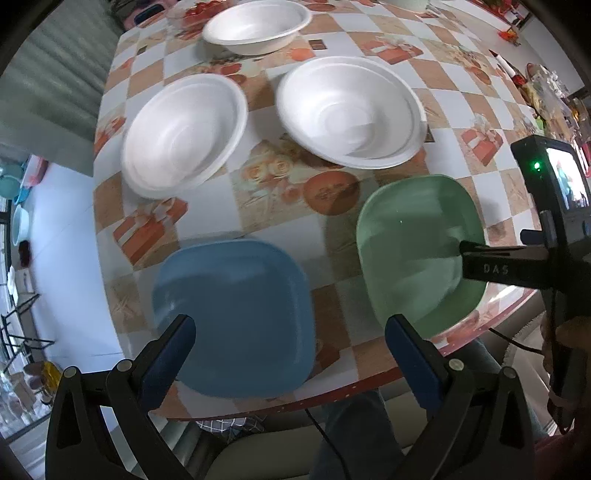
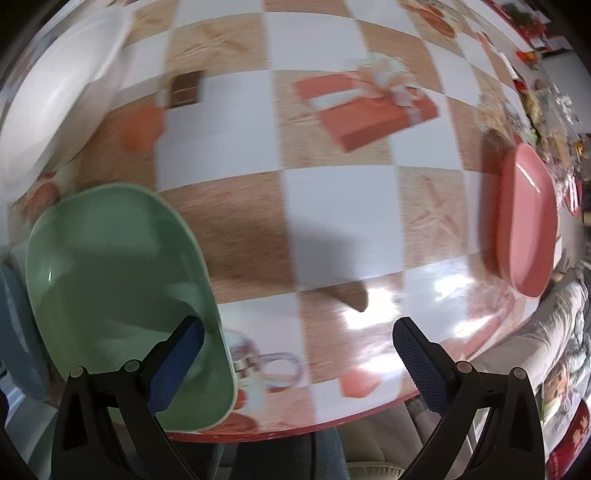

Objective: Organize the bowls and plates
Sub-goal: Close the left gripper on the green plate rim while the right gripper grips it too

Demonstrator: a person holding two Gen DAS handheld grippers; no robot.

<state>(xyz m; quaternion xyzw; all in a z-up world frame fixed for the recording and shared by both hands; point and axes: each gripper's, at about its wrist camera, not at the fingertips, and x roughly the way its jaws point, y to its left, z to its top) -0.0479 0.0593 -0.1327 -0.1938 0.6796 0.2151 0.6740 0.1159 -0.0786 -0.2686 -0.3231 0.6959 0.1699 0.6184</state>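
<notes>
In the left wrist view, three white foam bowls stand on the checkered table: one far, one mid-left, one mid-right. A blue plate lies near the front edge, between my left gripper's open, empty fingers. A green plate lies to its right. My right gripper is open and empty above the table's front edge; its left finger hangs over the green plate. A pink plate lies at the right. The right gripper's finger shows over the green plate.
The table's red front edge runs just below both grippers. Clutter lies along the table's far right side. A chair seat and a person's legs show below the table.
</notes>
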